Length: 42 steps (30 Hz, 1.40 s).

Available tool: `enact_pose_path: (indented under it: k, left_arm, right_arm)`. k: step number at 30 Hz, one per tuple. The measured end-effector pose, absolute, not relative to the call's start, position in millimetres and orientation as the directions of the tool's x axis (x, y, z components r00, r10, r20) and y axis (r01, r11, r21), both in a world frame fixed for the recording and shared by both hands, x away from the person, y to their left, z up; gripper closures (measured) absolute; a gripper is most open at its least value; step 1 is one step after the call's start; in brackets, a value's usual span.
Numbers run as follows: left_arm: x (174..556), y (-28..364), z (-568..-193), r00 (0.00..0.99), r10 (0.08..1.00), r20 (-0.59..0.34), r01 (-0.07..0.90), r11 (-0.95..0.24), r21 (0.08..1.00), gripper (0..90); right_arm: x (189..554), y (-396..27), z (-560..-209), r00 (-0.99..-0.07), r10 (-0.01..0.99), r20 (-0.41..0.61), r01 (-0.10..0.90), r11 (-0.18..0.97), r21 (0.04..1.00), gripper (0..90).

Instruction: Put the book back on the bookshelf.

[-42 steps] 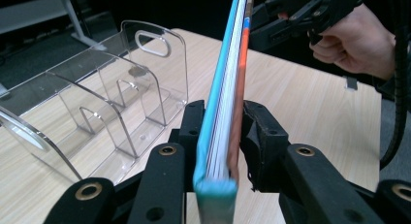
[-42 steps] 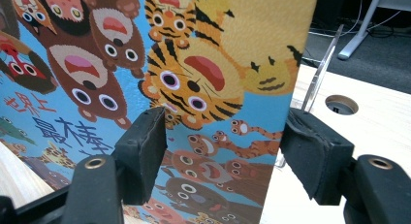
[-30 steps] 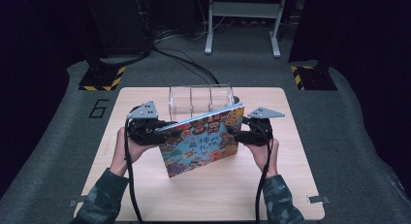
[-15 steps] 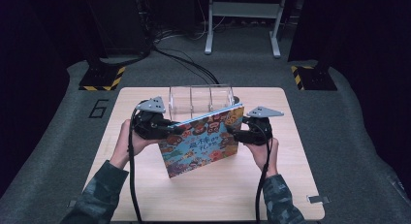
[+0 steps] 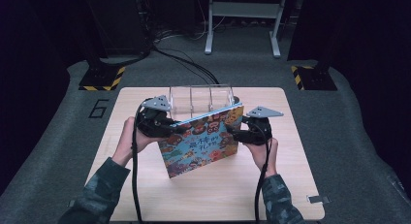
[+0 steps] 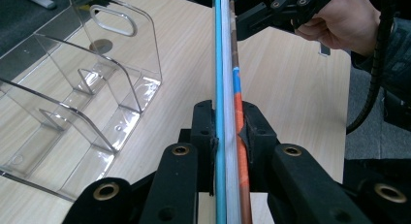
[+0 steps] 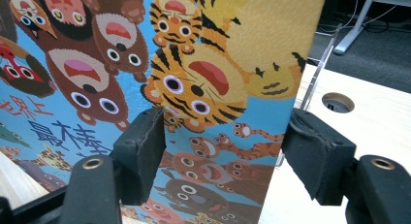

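A large pale number "6" (image 5: 99, 108) stands on the grey floor mat (image 5: 58, 136), just left of the counter (image 5: 271, 185) at its far left corner. The picture book (image 5: 201, 144) held upright over the counter carries a line of blue East Asian characters (image 7: 63, 129) on its cover, among cartoon tigers and bears; they appear upside down in the right gripper view and are too stylised to read with certainty.

Dim room, grey carpet (image 5: 358, 136), pale wooden table (image 5: 291, 185), metal stand (image 5: 242, 10) behind
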<state>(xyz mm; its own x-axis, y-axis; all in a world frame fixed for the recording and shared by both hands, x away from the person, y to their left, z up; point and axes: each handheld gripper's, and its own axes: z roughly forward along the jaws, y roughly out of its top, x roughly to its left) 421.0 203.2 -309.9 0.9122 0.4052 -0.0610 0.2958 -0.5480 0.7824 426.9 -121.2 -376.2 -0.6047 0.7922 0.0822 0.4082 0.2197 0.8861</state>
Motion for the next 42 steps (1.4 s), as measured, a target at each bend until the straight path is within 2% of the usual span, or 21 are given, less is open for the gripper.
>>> enact_pose_path:
  k: [2, 7, 11, 14, 17, 18, 20, 22, 26, 30, 35, 42]
  left_arm:
    - [420, 202, -310, 0.909, 0.413, -0.053, 0.293, -0.545, 0.786, 79.4]
    - [420, 203, -310, 0.912, 0.407, -0.053, 0.29, -0.548, 0.784, 79.7]
    - [420, 203, -310, 0.913, 0.404, -0.056, 0.29, -0.545, 0.787, 79.7]
    - [419, 202, -310, 0.912, 0.407, -0.054, 0.29, -0.548, 0.785, 79.8]
    - [418, 201, -309, 0.912, 0.406, -0.048, 0.288, -0.555, 0.781, 79.8]
    - [418, 201, -309, 0.912, 0.406, -0.048, 0.288, -0.555, 0.781, 79.8]
    - [416, 201, -309, 0.914, 0.403, -0.045, 0.285, -0.559, 0.779, 79.8]
    - [416, 201, -309, 0.911, 0.41, -0.041, 0.284, -0.554, 0.782, 79.7]
    - [416, 200, -308, 0.917, 0.398, -0.042, 0.282, -0.568, 0.773, 80.0]
    - [417, 197, -304, 0.915, 0.4, -0.042, 0.293, -0.59, 0.752, 80.1]
    - [421, 194, -299, 0.917, 0.397, -0.045, 0.305, -0.623, 0.72, 80.4]
    - [426, 186, -289, 0.914, 0.403, -0.043, 0.321, -0.654, 0.685, 80.5]
  right_arm:
    - [427, -122, -377, -0.609, 0.788, 0.087, 0.408, 0.218, 0.887, 30.2]
    - [419, -136, -392, -0.559, 0.826, 0.076, 0.429, 0.21, 0.878, 15.6]
    - [407, -164, -420, -0.495, 0.86, 0.125, 0.463, 0.139, 0.875, 14.0]
    - [399, -180, -451, -0.427, 0.89, 0.163, 0.532, 0.101, 0.841, 11.3]
    - [392, -188, -480, -0.368, 0.92, 0.133, 0.572, 0.111, 0.812, 8.7]
    - [392, -188, -480, -0.368, 0.92, 0.133, 0.572, 0.111, 0.812, 8.7]
    - [387, -192, -500, -0.336, 0.939, 0.069, 0.6, 0.157, 0.784, 6.7]
    - [388, -194, -509, -0.322, 0.945, 0.054, 0.617, 0.166, 0.769, 4.8]
    - [390, -194, -526, -0.309, 0.951, 0.016, 0.649, 0.198, 0.734, 4.2]
    - [390, -194, -526, -0.307, 0.952, 0.001, 0.637, 0.205, 0.743, 5.6]
    - [390, -199, -528, -0.269, 0.962, 0.035, 0.619, 0.145, 0.772, 8.6]
    - [392, -196, -528, -0.304, 0.953, 0.011, 0.632, 0.193, 0.75, 11.1]
